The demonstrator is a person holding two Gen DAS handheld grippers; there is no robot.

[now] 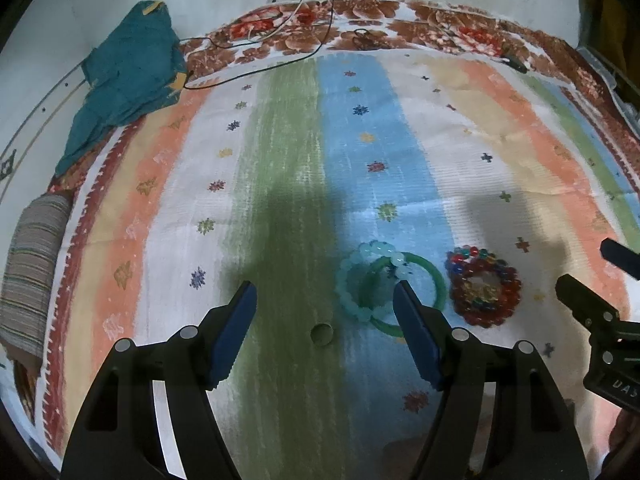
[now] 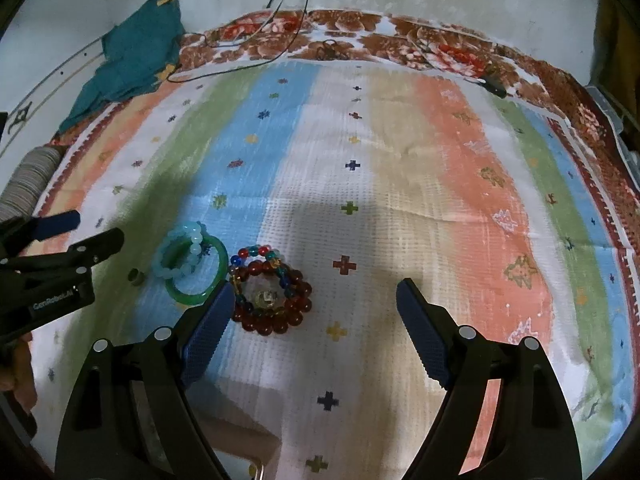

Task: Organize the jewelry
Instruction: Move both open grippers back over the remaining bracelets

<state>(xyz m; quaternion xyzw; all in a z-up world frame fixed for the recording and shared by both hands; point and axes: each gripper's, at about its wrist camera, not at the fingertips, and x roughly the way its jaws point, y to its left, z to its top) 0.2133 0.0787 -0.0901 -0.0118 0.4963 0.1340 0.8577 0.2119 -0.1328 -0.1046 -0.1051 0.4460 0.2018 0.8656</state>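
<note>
A pale blue bead bracelet (image 1: 352, 280) lies across a green bangle (image 1: 434, 280) on the striped cloth; both also show in the right wrist view, the bead bracelet (image 2: 182, 250) and the bangle (image 2: 192, 298). To their right lies a dark red bead bracelet (image 1: 486, 300) (image 2: 276, 314) with a multicoloured bead bracelet (image 1: 470, 256) (image 2: 258, 252) on top. A small ring (image 1: 322, 334) (image 2: 136, 277) sits left of the bangle. My left gripper (image 1: 325, 292) is open above the ring. My right gripper (image 2: 314, 292) is open, just right of the red bracelet.
The striped cloth (image 1: 500, 140) covers a bed against a white wall. A teal cloth (image 1: 128, 80) lies at the back left, with thin cables (image 1: 256, 40) beside it. A striped roll (image 1: 34, 272) sits at the left edge.
</note>
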